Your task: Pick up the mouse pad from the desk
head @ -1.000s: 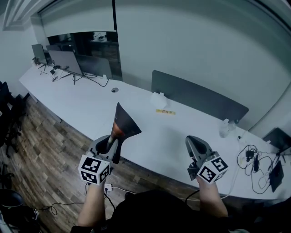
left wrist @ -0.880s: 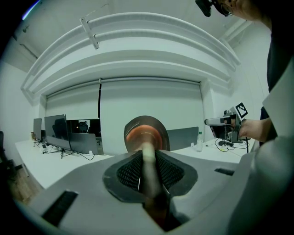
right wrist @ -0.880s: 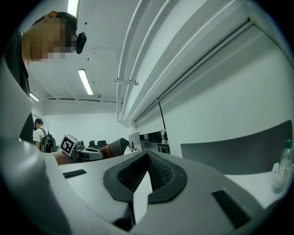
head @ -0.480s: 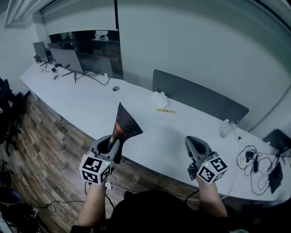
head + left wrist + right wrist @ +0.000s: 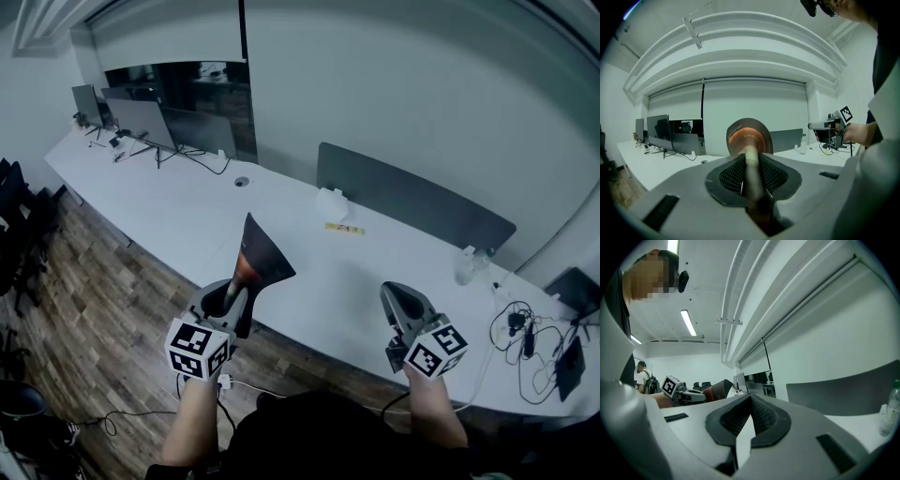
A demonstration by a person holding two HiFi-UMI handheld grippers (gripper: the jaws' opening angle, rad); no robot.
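Mouse pad [image 5: 261, 255]: off the counter, in the air at the lower middle of the head view. It stands on edge and fans out up and to the right from the left gripper. Its face is dark with an orange-brown patch near the clamped end.
Left gripper [image 5: 238, 292]: lower left of the head view, in the person's hand, with the marker cube nearest the camera.
Left fingers [image 5: 731, 176]: clamped on the near edge of the mouse pad. In the left gripper view the pad runs up between the two ribbed pads and curls round at its far end.
Right gripper [image 5: 396, 302]: lower right of the head view, well apart from the left one, over the near edge of the counter.
Right fingers [image 5: 764, 416]: together at the tips, with nothing between them.
Counter [image 5: 178, 217]: long and white, running from the upper left to the right edge of the head view.
Monitors [image 5: 141, 122]: at the far upper-left end of the counter, with cables trailing beside them.
Grey divider panel [image 5: 412, 202]: upright along the back edge of the counter, right of centre.
Small white object [image 5: 328, 202]: on the counter just in front of the panel's left end, with a yellow strip [image 5: 344, 229] near it.
Bottle [image 5: 466, 265]: clear, on the counter at the right.
Cable tangle [image 5: 523, 336]: at the far right of the counter.
Floor [image 5: 84, 300]: wood planks, at the left of the head view.
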